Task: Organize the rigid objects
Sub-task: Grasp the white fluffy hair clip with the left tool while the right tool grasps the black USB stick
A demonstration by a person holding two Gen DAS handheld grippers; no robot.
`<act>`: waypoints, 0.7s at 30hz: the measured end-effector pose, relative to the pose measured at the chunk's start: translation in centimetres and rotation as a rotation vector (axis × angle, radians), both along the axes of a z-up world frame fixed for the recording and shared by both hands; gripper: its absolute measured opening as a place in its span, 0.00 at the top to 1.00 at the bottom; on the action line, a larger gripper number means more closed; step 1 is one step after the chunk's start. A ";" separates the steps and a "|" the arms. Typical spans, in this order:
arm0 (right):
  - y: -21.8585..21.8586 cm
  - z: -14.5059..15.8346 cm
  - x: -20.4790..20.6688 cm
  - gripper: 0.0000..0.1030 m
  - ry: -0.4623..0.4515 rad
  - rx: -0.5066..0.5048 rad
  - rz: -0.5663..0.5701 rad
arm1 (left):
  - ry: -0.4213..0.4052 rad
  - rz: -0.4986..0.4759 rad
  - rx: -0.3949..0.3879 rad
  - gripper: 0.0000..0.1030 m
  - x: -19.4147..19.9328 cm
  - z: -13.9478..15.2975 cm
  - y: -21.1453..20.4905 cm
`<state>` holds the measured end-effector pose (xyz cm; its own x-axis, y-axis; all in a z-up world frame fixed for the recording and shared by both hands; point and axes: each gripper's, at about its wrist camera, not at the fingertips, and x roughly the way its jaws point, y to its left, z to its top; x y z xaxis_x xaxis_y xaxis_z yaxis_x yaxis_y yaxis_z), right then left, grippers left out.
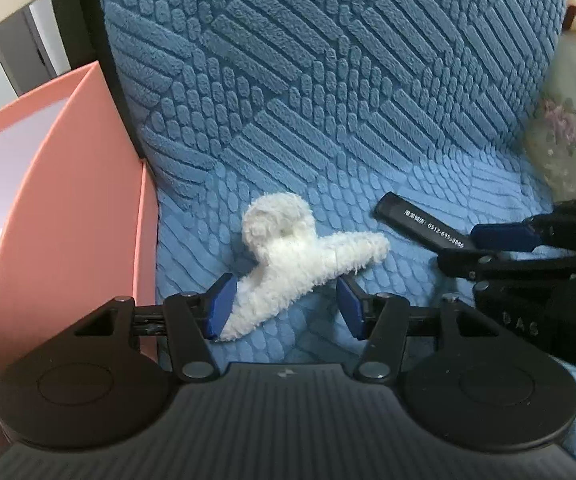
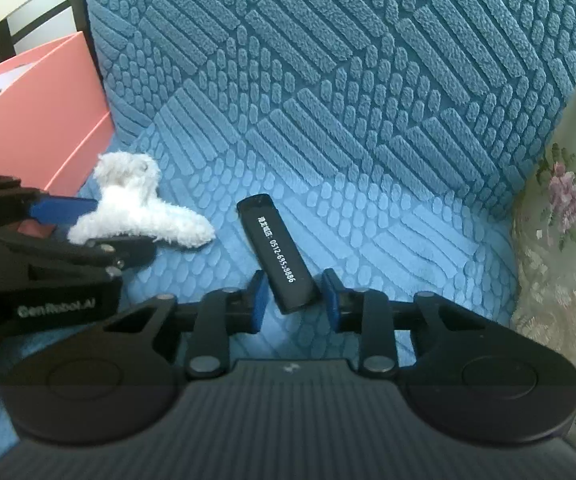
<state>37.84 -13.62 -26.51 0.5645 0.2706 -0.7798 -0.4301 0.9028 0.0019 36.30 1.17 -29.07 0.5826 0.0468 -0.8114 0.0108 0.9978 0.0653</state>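
Lying flat on the blue seat cover [image 1: 408, 200]: a black stick [image 2: 280, 256] with white printed digits, near end towards the camera, far end angled left. Clamped at that near end by the right tool [image 2: 294, 300], blue pads drawn in close and pressing on both its sides, as far as the right wrist view shows. Not lifted yet; full length on the fabric.

To its left, apart from it: a white fluffy clip [image 1: 288, 256] (a plush-covered hair claw, by the look of it), also resting on the seat. Straddled by the left tool [image 1: 284, 304], standing about half open: left pad touching the clip's near leg, right pad just clear of it, so nothing held on that side.

Further left, against the seat's edge: a pink box [image 1: 68, 200], open at the top, inside mostly hidden by its wall. Probably the place for both items. On the far right, a floral cushion [image 2: 560, 220], not involved.

Judged from this: early in the job. Neither item in the box. Done so far: a grip on the stick, a lined-up approach on the clip. Left to do: close on the clip, lift both, carry them left, drop them in the box.
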 end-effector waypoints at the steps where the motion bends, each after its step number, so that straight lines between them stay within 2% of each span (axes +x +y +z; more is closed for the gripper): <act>1: -0.1 0.1 0.0 0.69 0.005 0.000 -0.004 | -0.003 -0.002 0.006 0.46 0.0 0.0 -0.1; 6: -0.4 0.2 -0.3 0.71 0.016 0.004 -0.032 | -0.020 -0.002 0.003 0.64 -0.3 0.3 0.3; 11: -0.9 -0.1 -1.3 0.72 0.015 0.011 -0.060 | -0.035 -0.011 -0.016 0.78 -1.0 0.8 0.6; 14: -1.1 -0.4 -2.2 0.72 0.017 0.011 -0.081 | -0.045 -0.010 -0.053 0.83 -1.7 1.3 0.7; 21: -1.5 -1.2 -4.9 0.74 0.031 0.031 -0.129 | -0.046 -0.008 -0.100 0.84 -3.8 1.7 0.3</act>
